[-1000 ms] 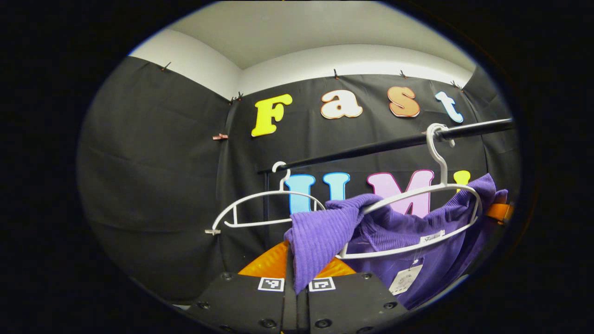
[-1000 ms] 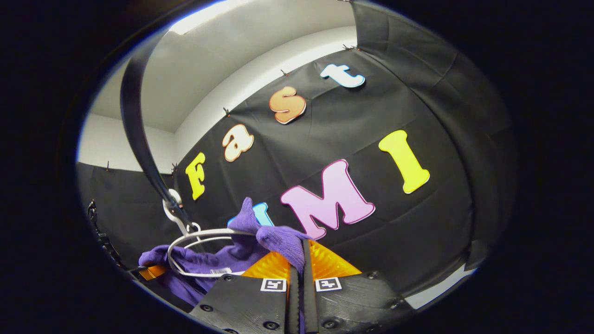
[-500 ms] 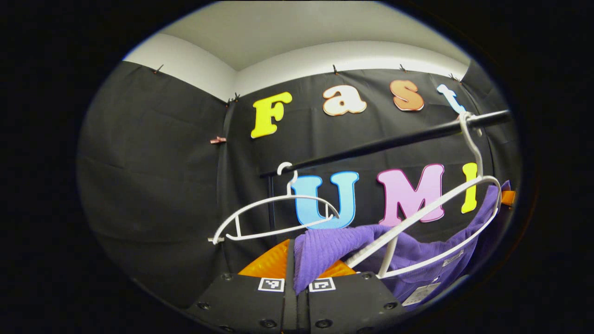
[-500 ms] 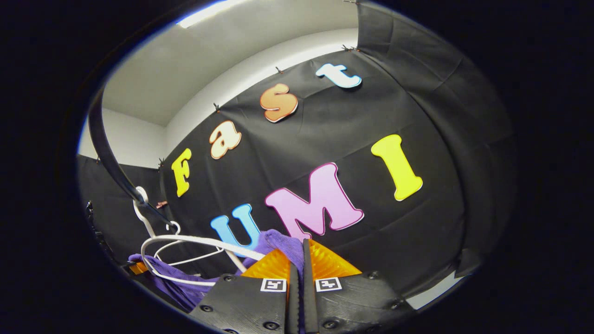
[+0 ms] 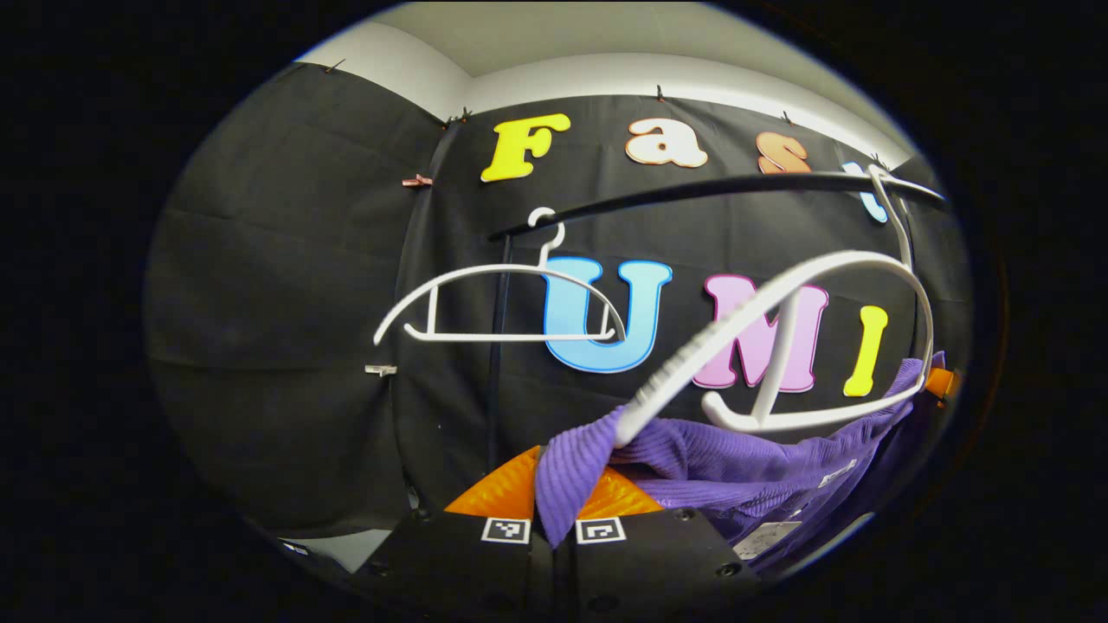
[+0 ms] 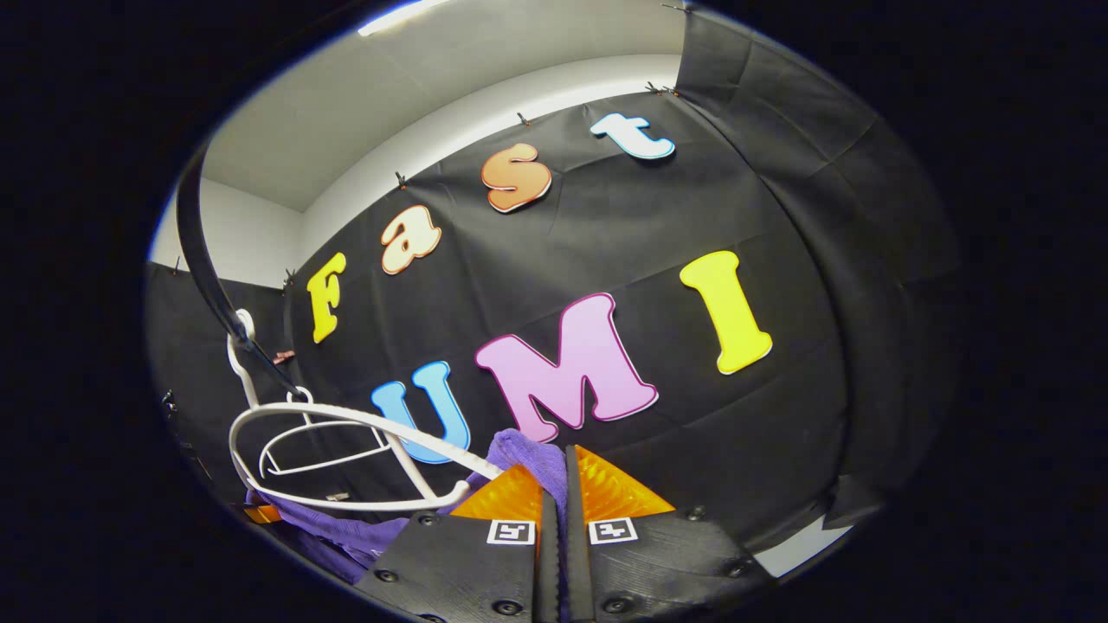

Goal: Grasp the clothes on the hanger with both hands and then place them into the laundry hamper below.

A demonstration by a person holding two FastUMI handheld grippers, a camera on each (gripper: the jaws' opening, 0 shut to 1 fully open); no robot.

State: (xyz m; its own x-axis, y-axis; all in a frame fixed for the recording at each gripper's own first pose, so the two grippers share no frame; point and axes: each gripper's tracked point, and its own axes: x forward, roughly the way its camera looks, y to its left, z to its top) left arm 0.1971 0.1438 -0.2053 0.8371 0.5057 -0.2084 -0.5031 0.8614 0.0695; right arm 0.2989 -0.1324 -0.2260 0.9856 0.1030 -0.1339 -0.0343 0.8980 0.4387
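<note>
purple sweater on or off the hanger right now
Mostly off. The purple sweater sags below the white hanger, whose top arm is bare; only its near tip touches the cloth pinched in the left gripper.

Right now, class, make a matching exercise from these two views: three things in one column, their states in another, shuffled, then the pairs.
Things:
1. purple garment
2. near hanger
3. far hanger

States:
A. bare, hooked on the black rail
B. tilted, one end still under cloth
C. pinched by the left tool and the right tool

Pairs: 1-C, 2-B, 3-A
</note>
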